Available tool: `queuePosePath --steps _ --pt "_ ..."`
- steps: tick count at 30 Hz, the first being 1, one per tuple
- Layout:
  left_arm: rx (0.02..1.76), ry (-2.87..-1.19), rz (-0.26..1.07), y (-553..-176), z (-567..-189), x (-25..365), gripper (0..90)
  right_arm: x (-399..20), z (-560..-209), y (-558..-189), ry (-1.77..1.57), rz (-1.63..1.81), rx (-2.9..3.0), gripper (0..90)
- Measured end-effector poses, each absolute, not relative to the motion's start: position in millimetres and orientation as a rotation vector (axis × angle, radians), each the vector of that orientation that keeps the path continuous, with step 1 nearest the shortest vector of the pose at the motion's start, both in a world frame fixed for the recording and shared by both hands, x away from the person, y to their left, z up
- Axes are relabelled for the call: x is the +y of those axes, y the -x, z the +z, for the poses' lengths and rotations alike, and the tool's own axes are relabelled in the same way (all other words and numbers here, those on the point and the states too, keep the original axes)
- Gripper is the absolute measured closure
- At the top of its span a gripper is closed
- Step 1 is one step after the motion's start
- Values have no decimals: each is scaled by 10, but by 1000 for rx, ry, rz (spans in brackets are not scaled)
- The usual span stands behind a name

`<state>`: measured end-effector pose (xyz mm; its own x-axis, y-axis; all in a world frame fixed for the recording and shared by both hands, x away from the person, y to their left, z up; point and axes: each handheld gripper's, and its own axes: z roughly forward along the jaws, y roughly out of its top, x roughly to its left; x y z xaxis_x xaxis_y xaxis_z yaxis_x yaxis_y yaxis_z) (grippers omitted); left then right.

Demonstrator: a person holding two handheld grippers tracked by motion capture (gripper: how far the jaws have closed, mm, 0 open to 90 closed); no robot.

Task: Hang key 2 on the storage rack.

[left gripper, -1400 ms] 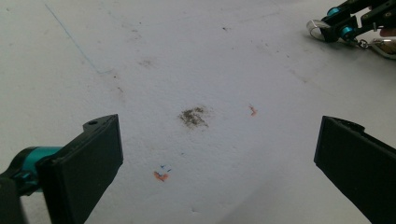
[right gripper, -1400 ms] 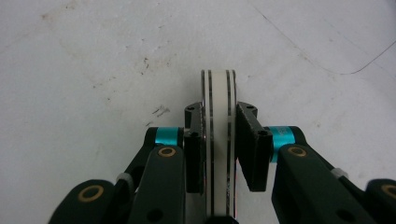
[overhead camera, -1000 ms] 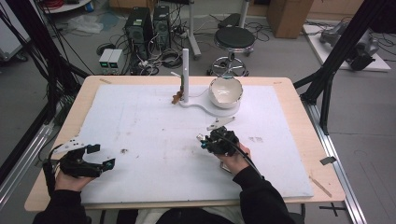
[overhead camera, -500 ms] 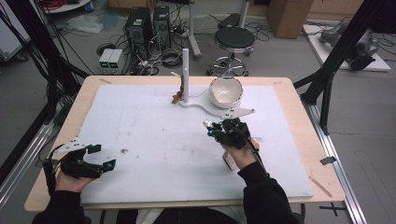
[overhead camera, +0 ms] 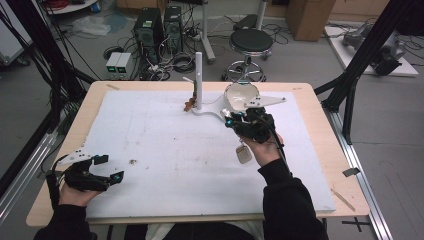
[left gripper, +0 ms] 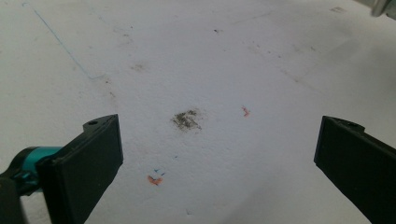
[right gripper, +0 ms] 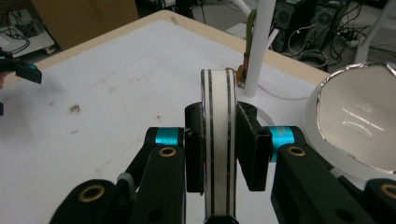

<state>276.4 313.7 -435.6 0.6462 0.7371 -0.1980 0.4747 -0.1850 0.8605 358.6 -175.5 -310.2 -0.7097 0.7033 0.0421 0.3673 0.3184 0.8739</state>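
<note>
My right gripper (overhead camera: 231,120) hovers over the back right of the white mat (overhead camera: 165,150), just in front of a white bowl (overhead camera: 240,95). It is shut on a thin white band (right gripper: 218,140) with two dark lines, seen edge-on and upright between the jaws. A pale tab (overhead camera: 243,154) hangs under the right hand; I cannot tell whether it belongs to the band. My left gripper (overhead camera: 111,168) rests at the near left of the mat. In the left gripper view its jaws stand wide apart over bare mat with a dark smudge (left gripper: 187,120), and the left gripper (left gripper: 215,149) holds nothing.
A white stand with an upright post (overhead camera: 198,75) rises at the back middle, a small brown piece (overhead camera: 188,105) at its foot. The bowl (right gripper: 359,121) sits right of the post (right gripper: 259,46). The wooden table edge (overhead camera: 320,115) frames the mat. Computers, cables and a stool lie beyond.
My right gripper has carried the white band away from the person, toward the bowl at the back right. The left gripper has stayed where it was.
</note>
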Motion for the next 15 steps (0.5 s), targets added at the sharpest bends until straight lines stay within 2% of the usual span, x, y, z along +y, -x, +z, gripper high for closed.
queuePosePath --steps 15 --pt "959 -1830 312 -2768 -4352 3124 17 -1515 -2763 -3886 -913 1444 2301 743"
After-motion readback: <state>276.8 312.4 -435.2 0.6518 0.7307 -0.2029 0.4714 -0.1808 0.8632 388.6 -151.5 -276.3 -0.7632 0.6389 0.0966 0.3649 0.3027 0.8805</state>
